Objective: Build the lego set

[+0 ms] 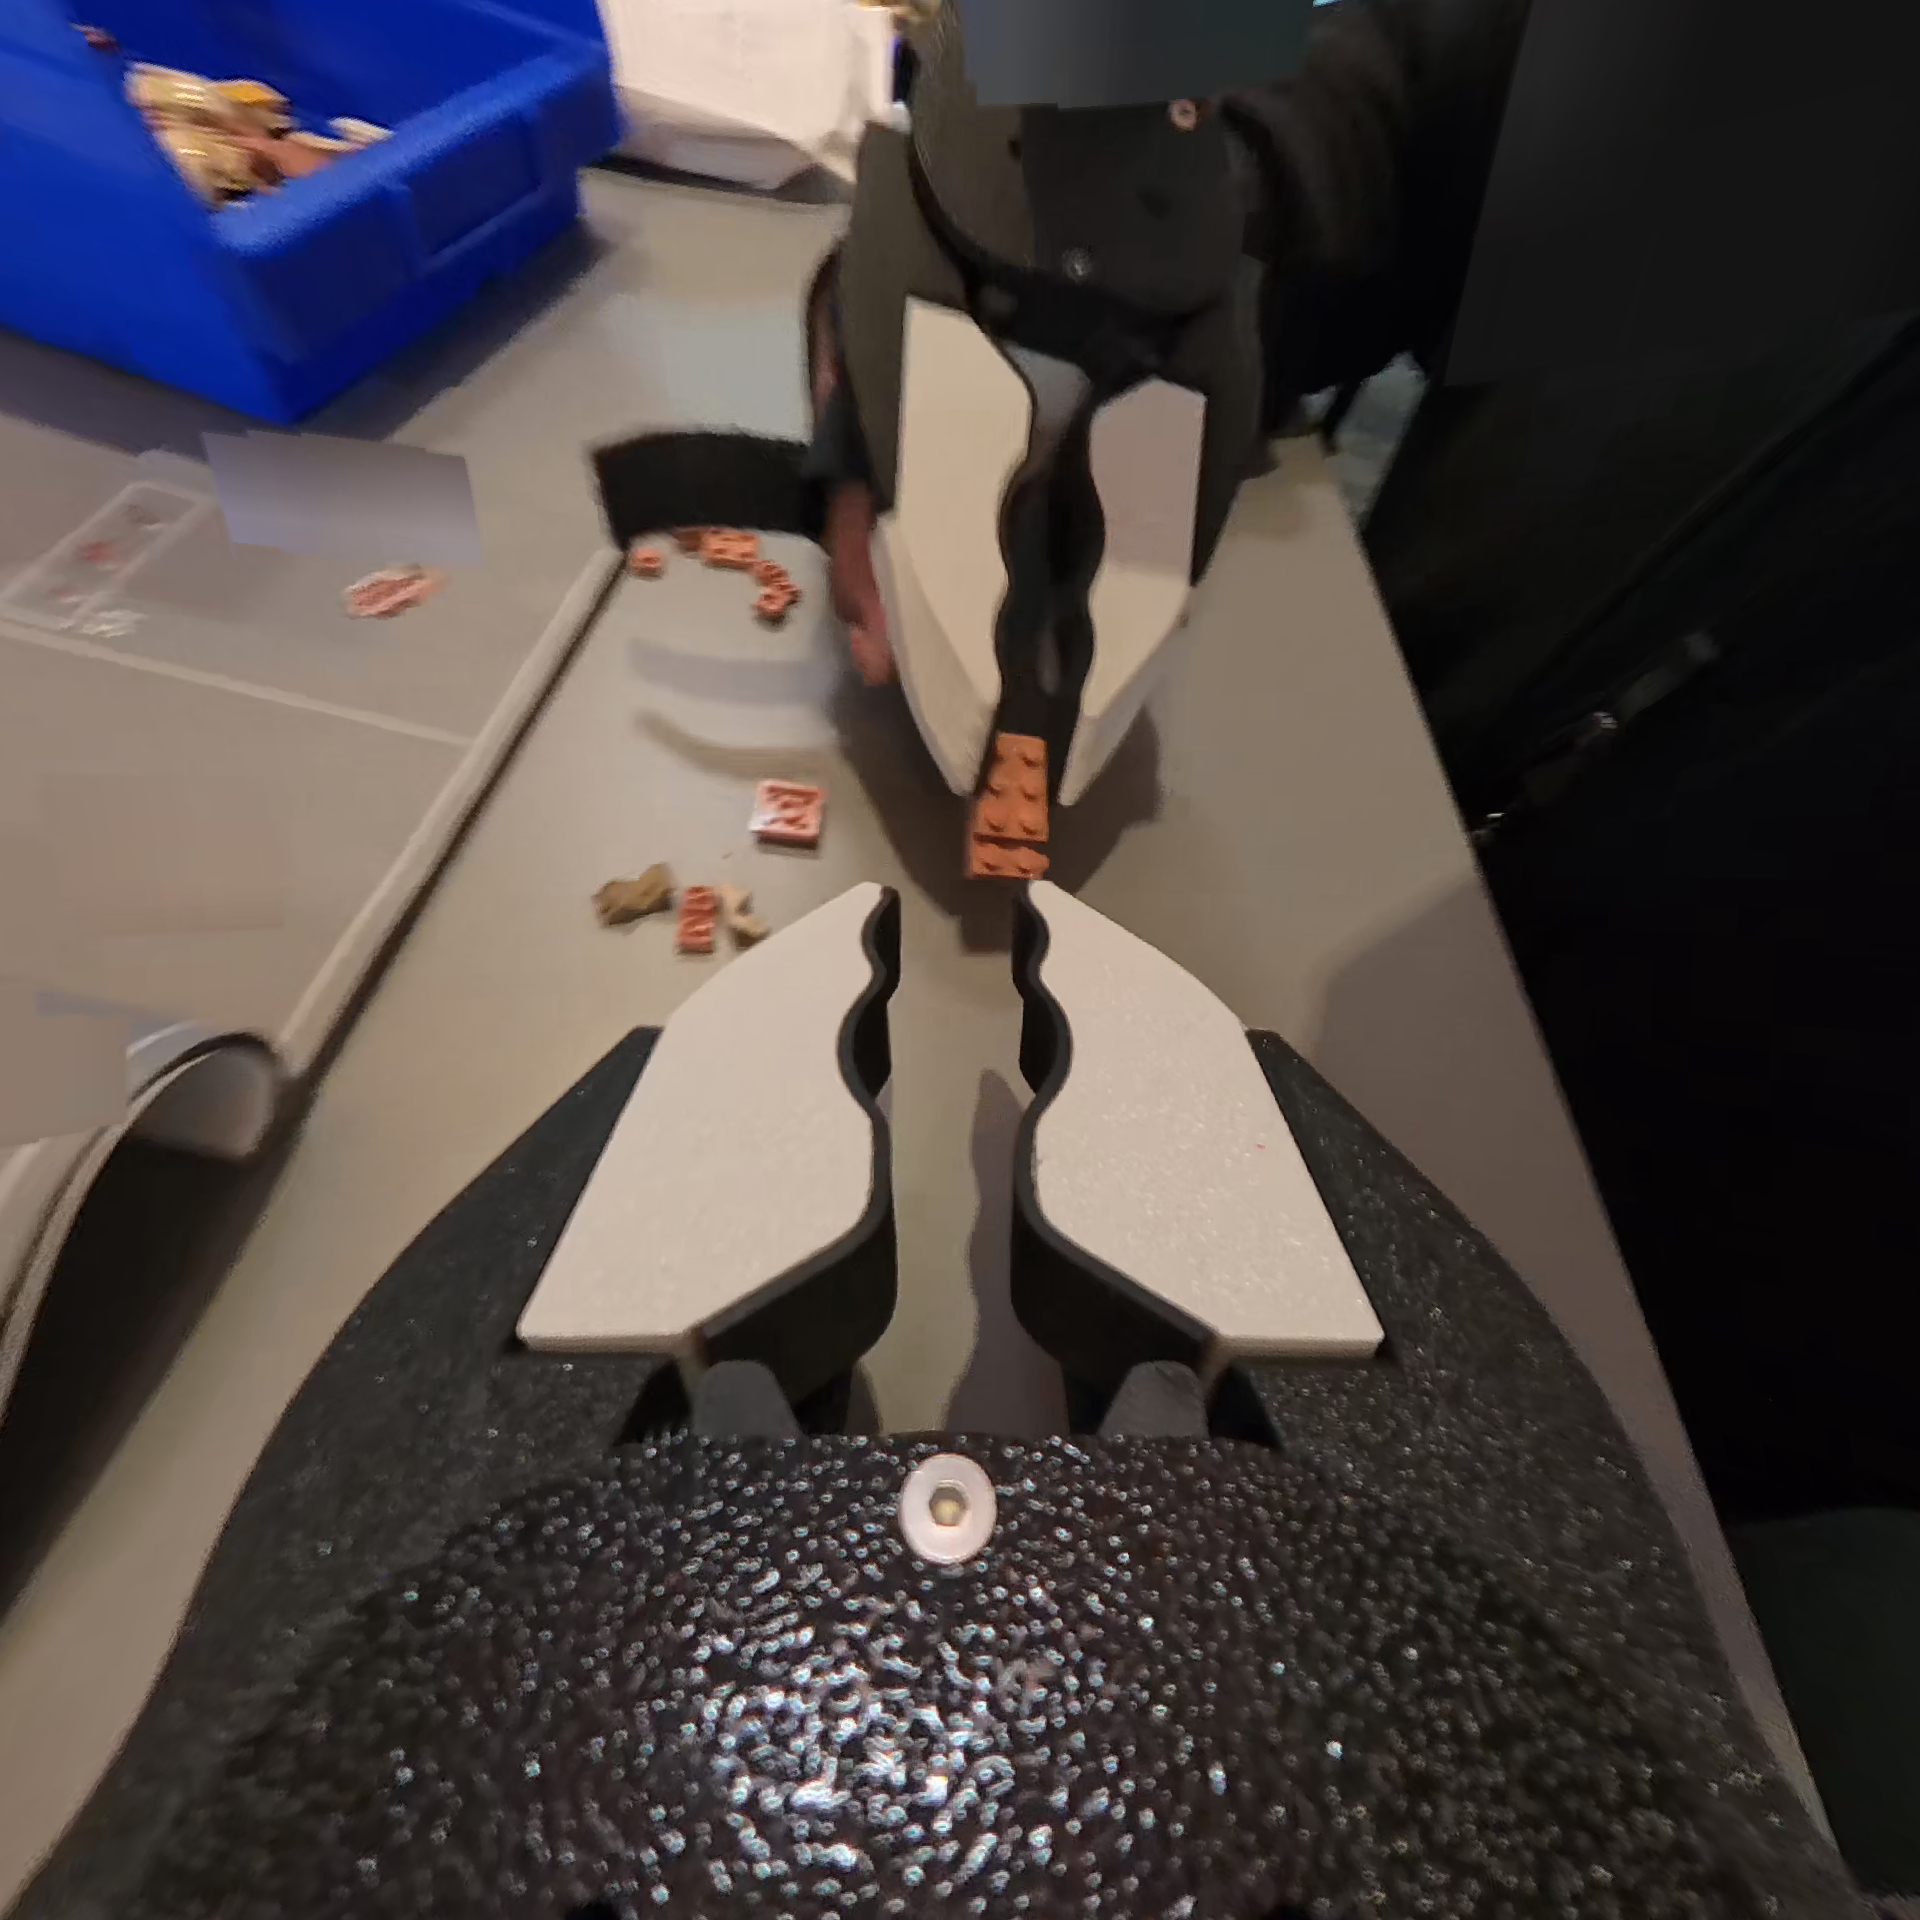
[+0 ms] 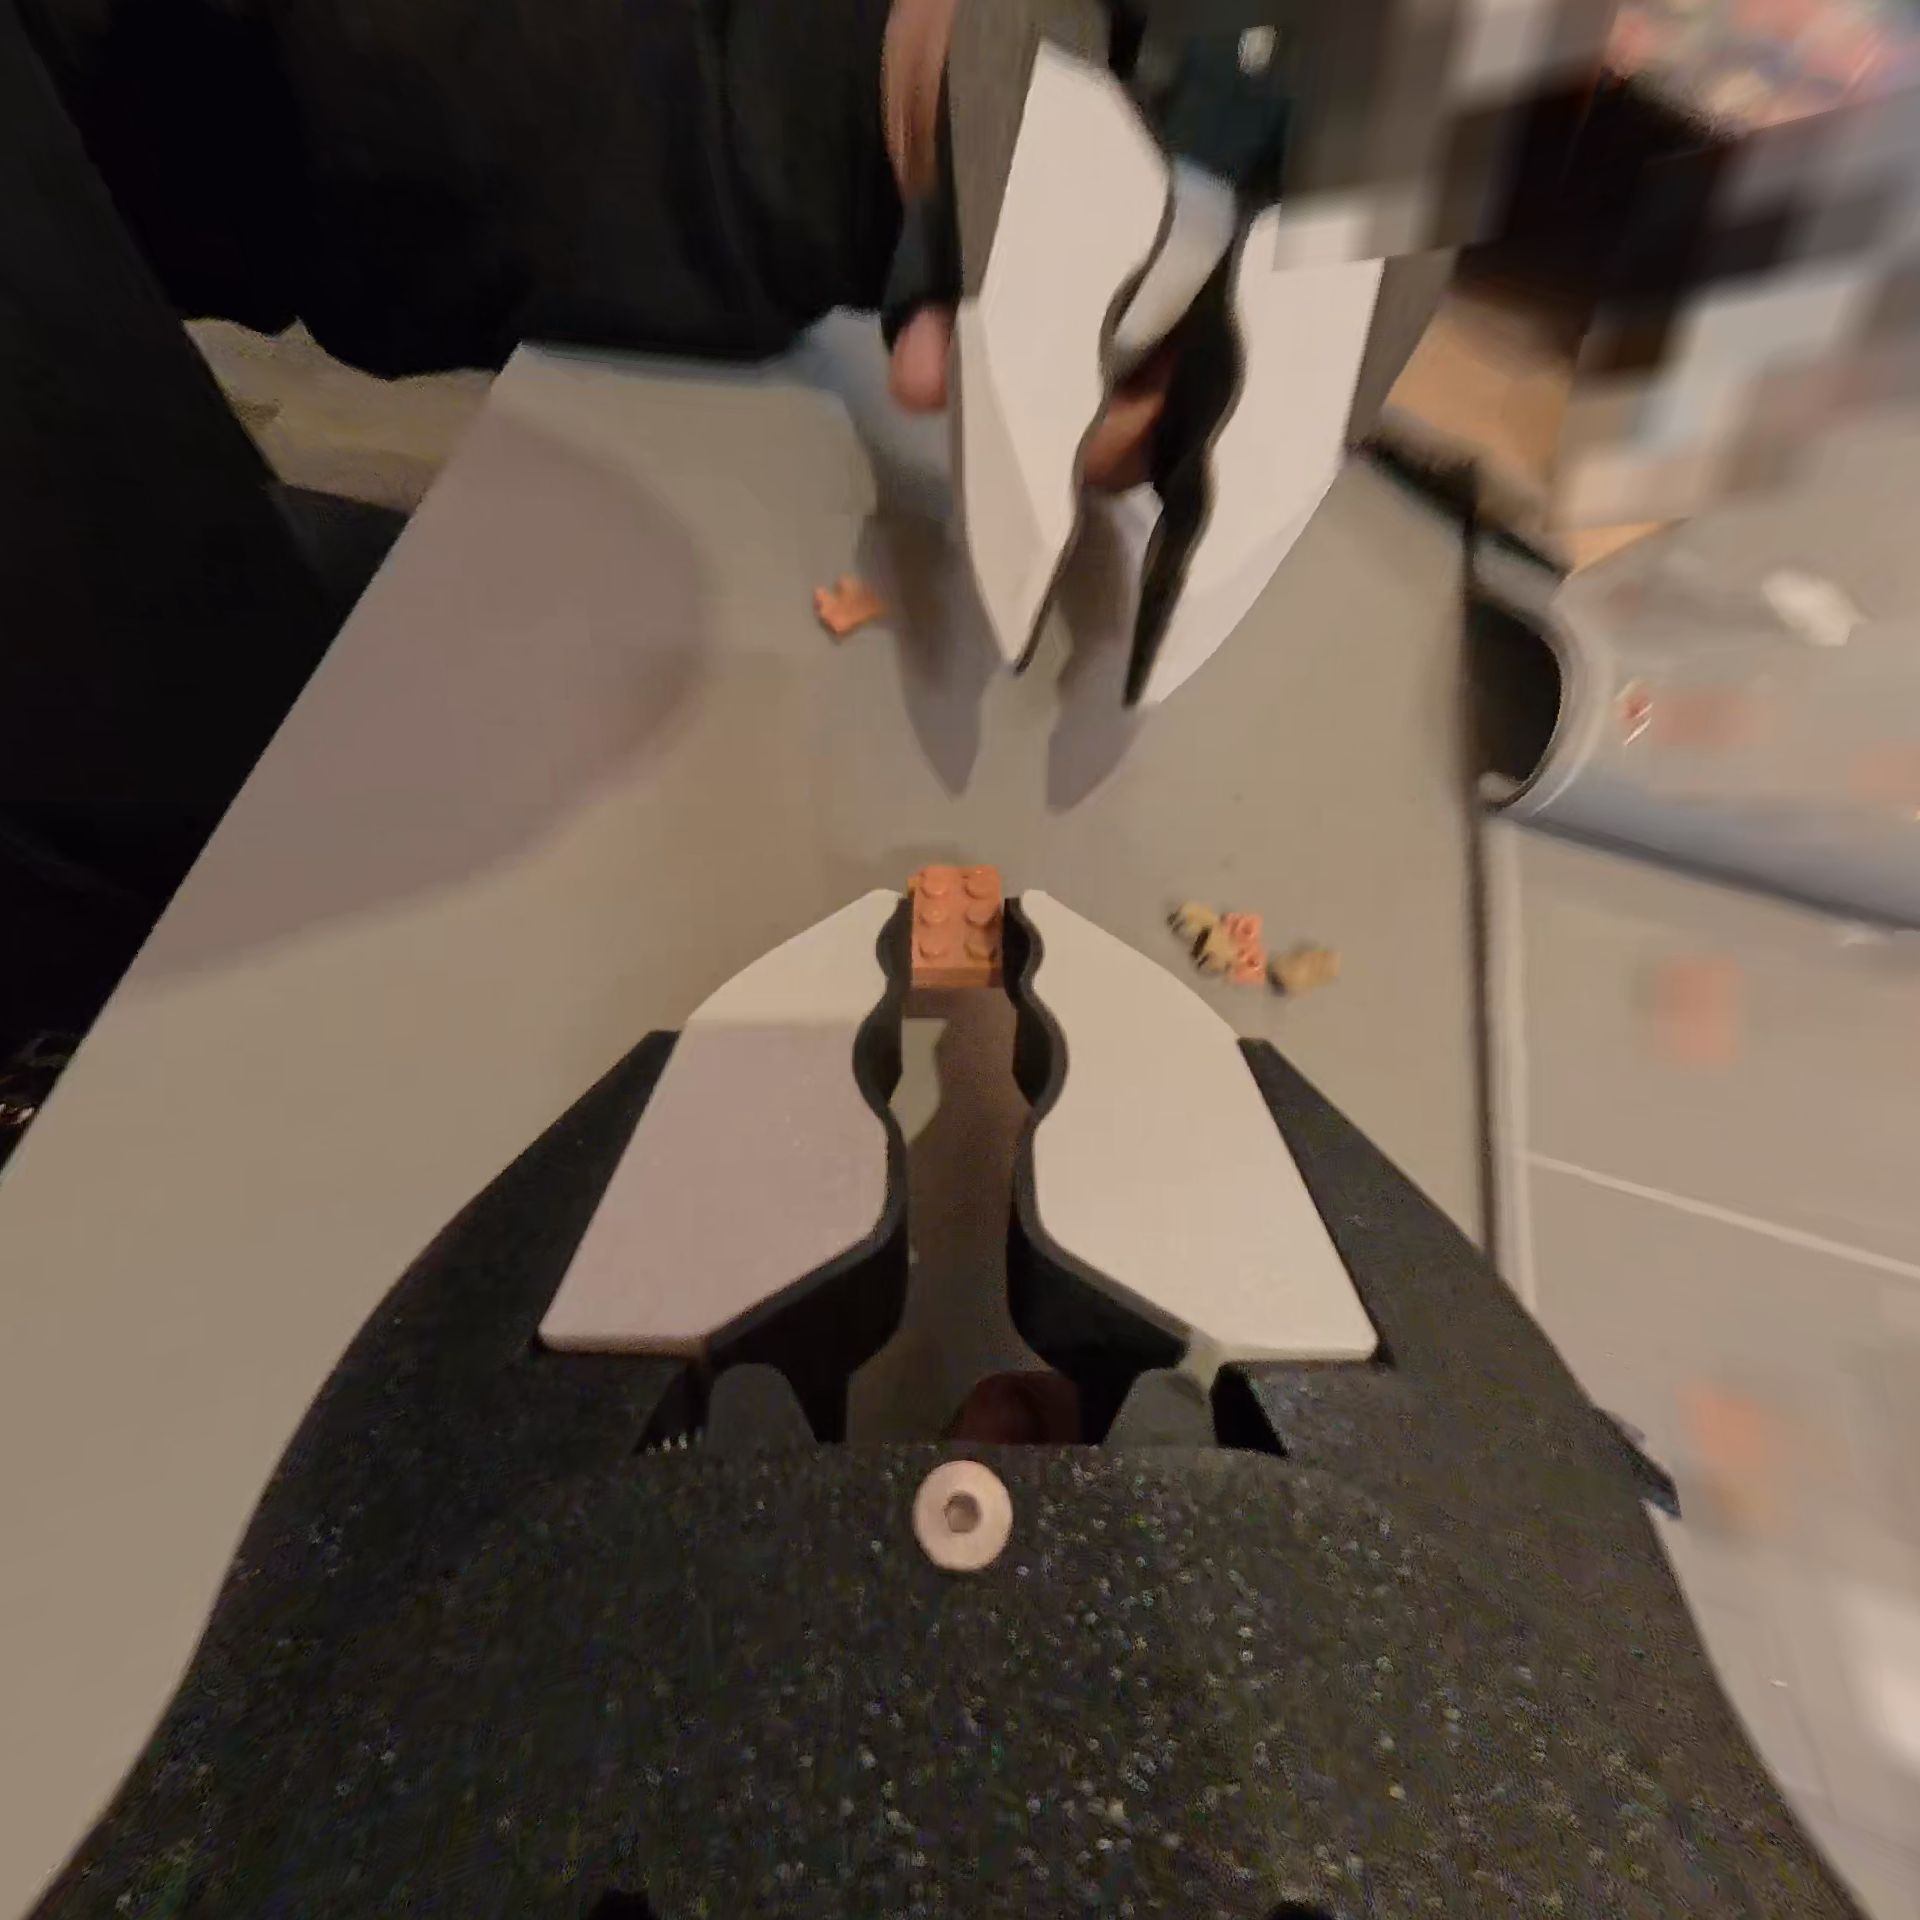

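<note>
Right tool: the right tool (image 2: 961,909) is squeezed shut on a small orange plastic building brick with round studs (image 2: 956,925). Both black pads press on the brick's sides.
Where the brick is: low in the middle of the right wrist view, at the very tips of the tool. In the left wrist view the same brick (image 1: 1010,805) shows near the middle of the frame, sticking out from the far tool's tips and hanging over the flat grey tabletop (image 1: 1247,935).
Left tool: the left tool (image 1: 956,899) is let go. Its fingers stand apart with nothing between them, only grey tabletop.
Which way: the brick lies straight ahead of the left tool, just past its tips and a bit to the right. The brick's long side points toward the left tool. The two tools face each other, tip to tip.
Nearby bits: a little pile of tan and orange pieces (image 1: 681,904) and a pink square plate (image 1: 788,812) lie left of the brick.
Far things: a blue plastic bin with small pieces inside (image 1: 312,239) sits in the upper left of the left wrist view. More orange pieces (image 1: 727,561) lie below it.
Writing: no brand or words can be read.
</note>
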